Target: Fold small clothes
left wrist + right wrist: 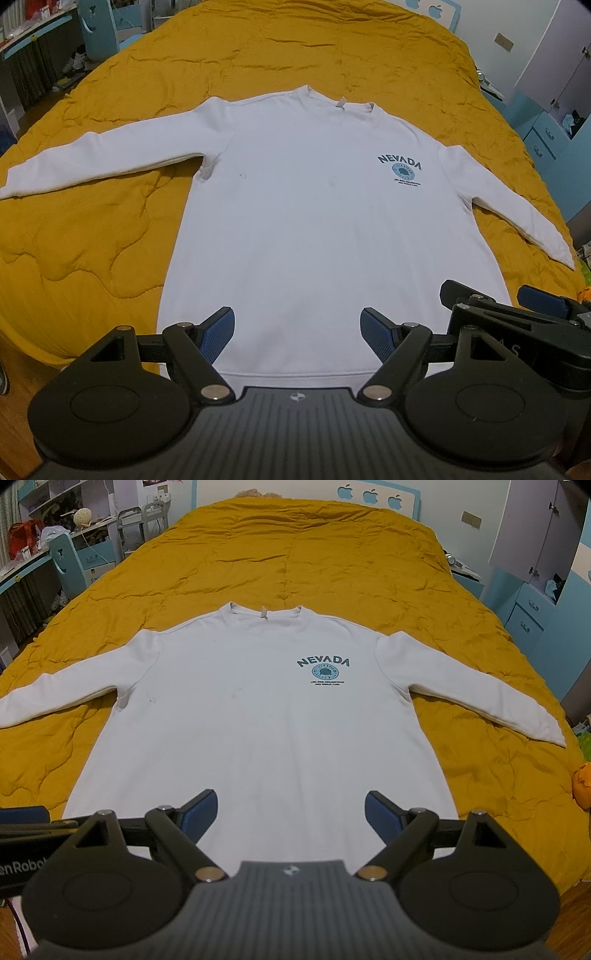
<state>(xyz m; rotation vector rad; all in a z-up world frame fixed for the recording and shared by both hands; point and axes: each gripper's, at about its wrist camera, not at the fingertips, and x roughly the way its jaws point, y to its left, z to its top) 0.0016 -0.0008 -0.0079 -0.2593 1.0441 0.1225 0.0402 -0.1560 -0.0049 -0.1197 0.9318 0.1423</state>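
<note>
A white long-sleeved sweatshirt [314, 221] [266, 731] with a blue NEVADA print [400, 166] [324, 668] lies flat and face up on the mustard quilt, both sleeves spread out to the sides, hem nearest me. My left gripper [297, 328] hovers open above the hem, nothing between its blue pads. My right gripper [290, 810] is likewise open over the hem, a little to the right of the left one. In the left wrist view the right gripper's body [517, 314] shows at the right edge; its jaws are not seen there.
The mustard-yellow quilt [295, 48] [295, 554] covers the whole bed, with much bare quilt beyond the collar. A blue desk and cluttered shelves [55, 554] stand left of the bed, blue drawers [532, 616] on the right. An orange object [581, 786] lies at the bed's right edge.
</note>
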